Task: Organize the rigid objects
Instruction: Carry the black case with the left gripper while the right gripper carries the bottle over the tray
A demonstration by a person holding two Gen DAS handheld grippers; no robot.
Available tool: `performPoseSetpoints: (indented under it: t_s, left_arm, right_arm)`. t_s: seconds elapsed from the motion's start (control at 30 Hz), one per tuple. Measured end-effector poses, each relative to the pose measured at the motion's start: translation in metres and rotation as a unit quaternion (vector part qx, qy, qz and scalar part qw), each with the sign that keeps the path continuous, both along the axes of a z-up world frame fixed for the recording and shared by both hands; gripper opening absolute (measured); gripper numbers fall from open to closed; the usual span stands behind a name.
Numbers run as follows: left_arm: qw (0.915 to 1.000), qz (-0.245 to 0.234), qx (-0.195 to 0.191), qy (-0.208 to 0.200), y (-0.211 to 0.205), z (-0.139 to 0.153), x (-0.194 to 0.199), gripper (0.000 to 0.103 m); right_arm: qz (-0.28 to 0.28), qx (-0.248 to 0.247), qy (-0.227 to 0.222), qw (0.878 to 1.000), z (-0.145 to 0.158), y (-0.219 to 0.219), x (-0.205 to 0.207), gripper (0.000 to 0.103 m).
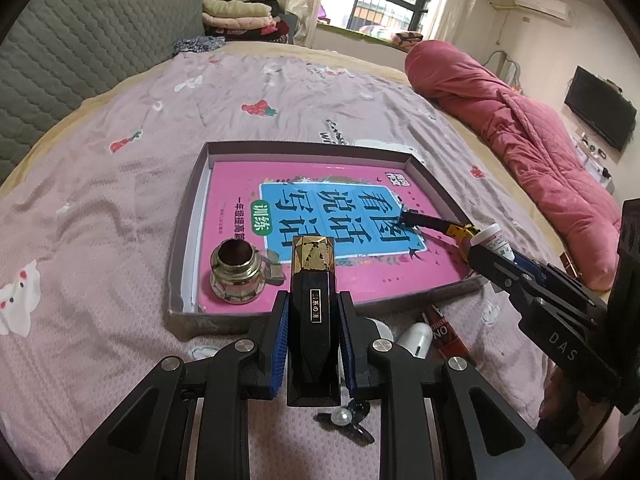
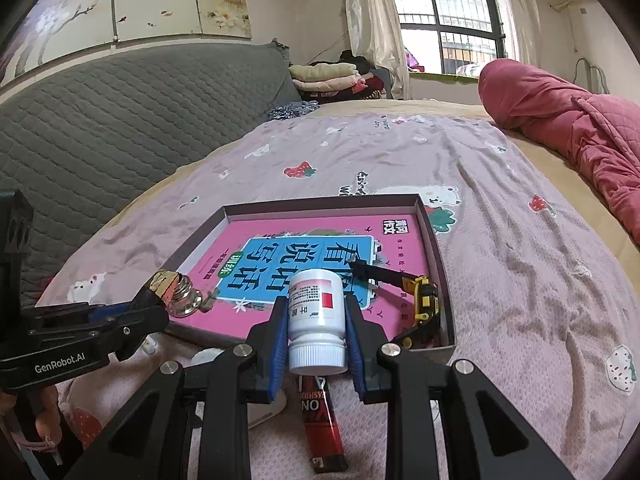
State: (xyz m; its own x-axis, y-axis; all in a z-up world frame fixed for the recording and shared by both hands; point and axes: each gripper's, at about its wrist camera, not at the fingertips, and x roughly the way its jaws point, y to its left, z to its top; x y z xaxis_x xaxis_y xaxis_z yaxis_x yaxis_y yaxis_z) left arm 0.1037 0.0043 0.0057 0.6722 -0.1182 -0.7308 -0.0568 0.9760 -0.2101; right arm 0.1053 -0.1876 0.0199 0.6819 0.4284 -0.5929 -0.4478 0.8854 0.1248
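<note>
Carrying each item level over the tray, the left gripper clamped on the black bottle and the right gripper clamped on the white pill bottle should lower gently near its front edge.

Bed with pink strawberry-print sheet carries shallow tray, red tube and white case near its front edge, rolled pink quilt at far side.

Daylight from the window far beyond the jaws; soft shadows, glare on the book cover, fisheye-bent dark corners, sharp focus.
</note>
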Motion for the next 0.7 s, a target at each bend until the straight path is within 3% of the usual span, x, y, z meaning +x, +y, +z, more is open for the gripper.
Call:
performPoseSetpoints:
  t_s: [0.7]
  left_arm:
    - [1.0000,0.005,0.000,0.000,-0.003,-0.001,0.024,0.023]
  right_arm:
    - [-0.005,0.007,-0.009,1.000,-0.001,-0.001,0.017,0.027]
